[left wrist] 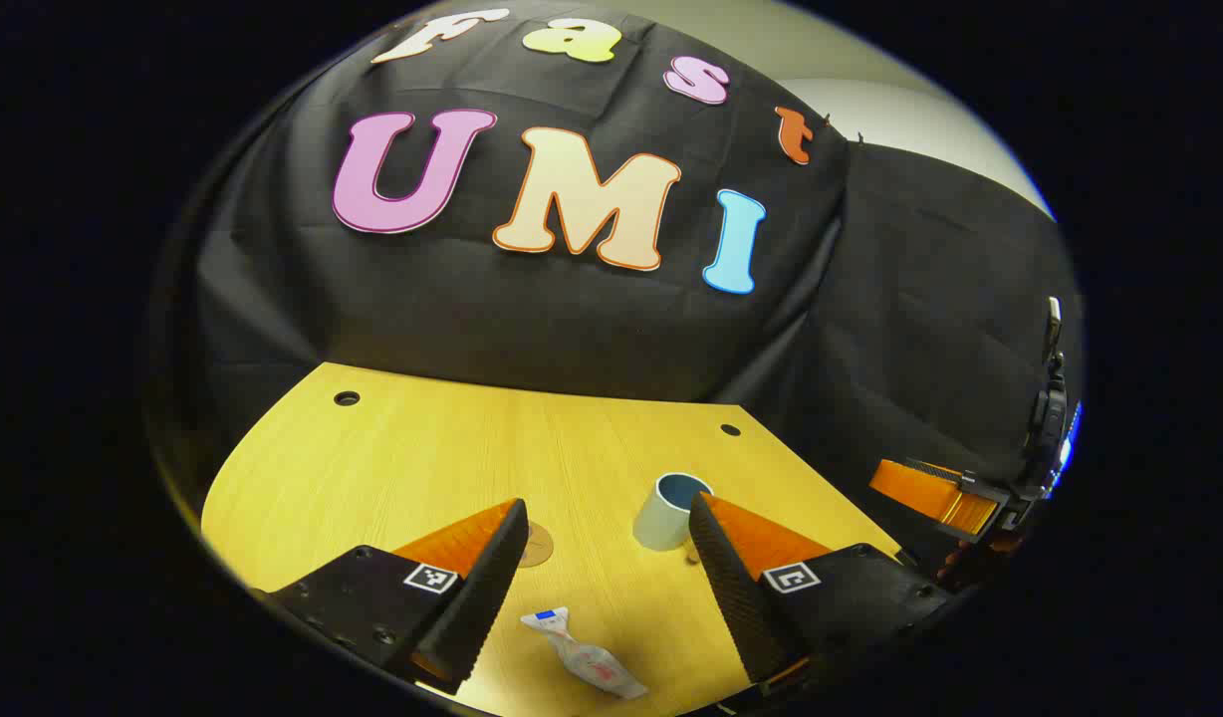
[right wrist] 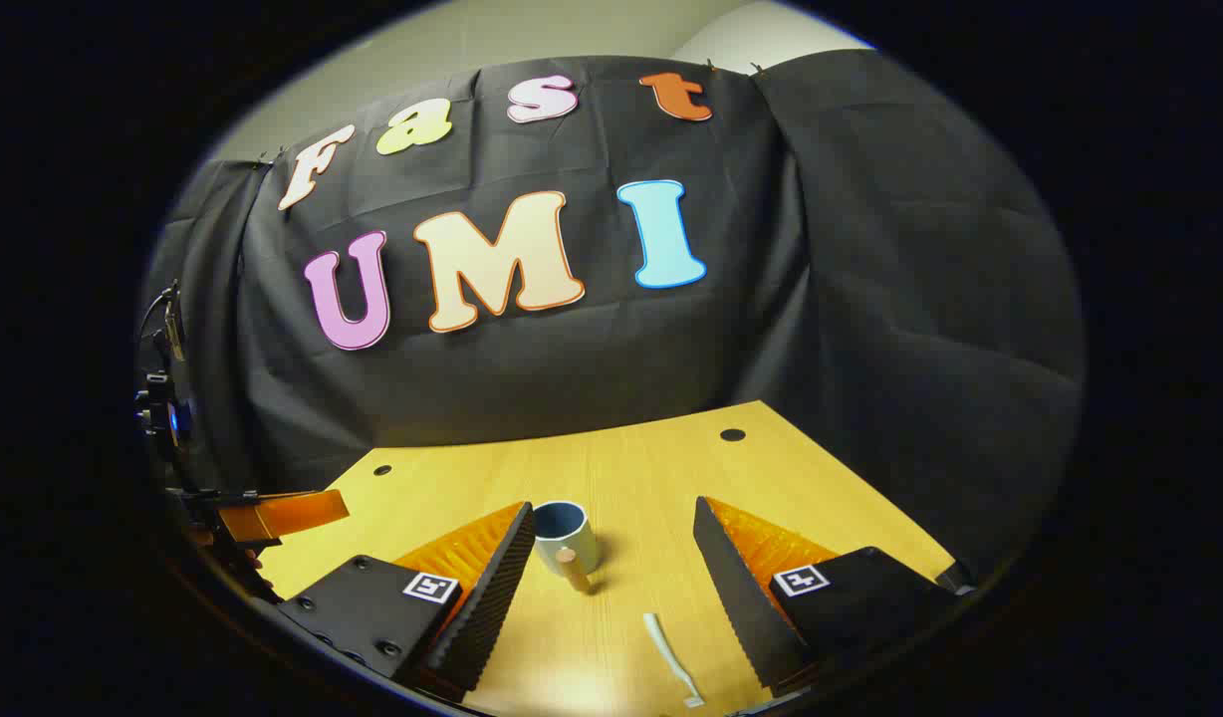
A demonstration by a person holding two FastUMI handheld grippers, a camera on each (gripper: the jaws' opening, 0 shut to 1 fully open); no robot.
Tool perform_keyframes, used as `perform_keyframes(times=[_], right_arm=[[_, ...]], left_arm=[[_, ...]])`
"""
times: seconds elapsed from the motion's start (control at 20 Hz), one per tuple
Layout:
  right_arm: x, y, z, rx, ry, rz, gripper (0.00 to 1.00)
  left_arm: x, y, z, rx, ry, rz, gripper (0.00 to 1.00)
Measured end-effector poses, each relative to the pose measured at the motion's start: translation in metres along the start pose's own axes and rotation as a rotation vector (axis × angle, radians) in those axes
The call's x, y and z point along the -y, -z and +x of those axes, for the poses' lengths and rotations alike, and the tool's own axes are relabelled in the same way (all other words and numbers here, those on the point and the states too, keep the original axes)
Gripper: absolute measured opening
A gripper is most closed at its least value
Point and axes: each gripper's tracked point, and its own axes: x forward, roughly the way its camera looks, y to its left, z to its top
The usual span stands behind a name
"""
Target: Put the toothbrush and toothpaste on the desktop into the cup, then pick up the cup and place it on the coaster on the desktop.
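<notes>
Toothpaste (left wrist: 585,657) sits between our left gripper (left wrist: 602,558) fingers; both jaws open (empty), so we descend straight, pinch mid-tube.

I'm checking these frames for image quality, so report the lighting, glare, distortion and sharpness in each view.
Left gripper view: fisheye bends the desktop edge; warm even light, with the cup and toothpaste fairly sharp. Right gripper view: same curvature; a pale glare patch lies on the wood near the toothbrush, and the cup casts a soft shadow to its right. Each hand-held gripper's fingers stay in focus.
</notes>
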Motion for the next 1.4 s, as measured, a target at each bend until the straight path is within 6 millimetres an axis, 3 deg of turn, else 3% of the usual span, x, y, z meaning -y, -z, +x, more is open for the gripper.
perform_keyframes(times=[0.15,0.25,0.65,0.9,1.3,1.4], right_arm=[[-0.004,0.003,0.002,-0.021,-0.009,-0.011,0.95],[-0.002,0.007,0.001,-0.034,-0.003,-0.009,0.99],[0.005,0.016,-0.009,-0.068,0.024,-0.007,0.99],[0.008,0.032,-0.004,-0.117,0.021,-0.008,0.98],[-0.005,0.063,0.012,-0.229,-0.047,-0.064,0.95],[-0.008,0.073,0.017,-0.263,-0.060,-0.078,0.99]], left_arm=[[0.004,-0.002,0.001,0.010,0.008,-0.021,0.95],[0.007,0.002,0.001,0.009,0.013,-0.022,0.95],[-0.003,0.013,0.003,-0.014,-0.010,0.025,0.94],[-0.009,0.025,0.000,-0.033,-0.038,-0.029,0.94],[-0.043,0.041,-0.021,-0.063,-0.153,-0.080,0.94],[-0.050,0.044,-0.025,-0.067,-0.179,-0.084,0.94]])
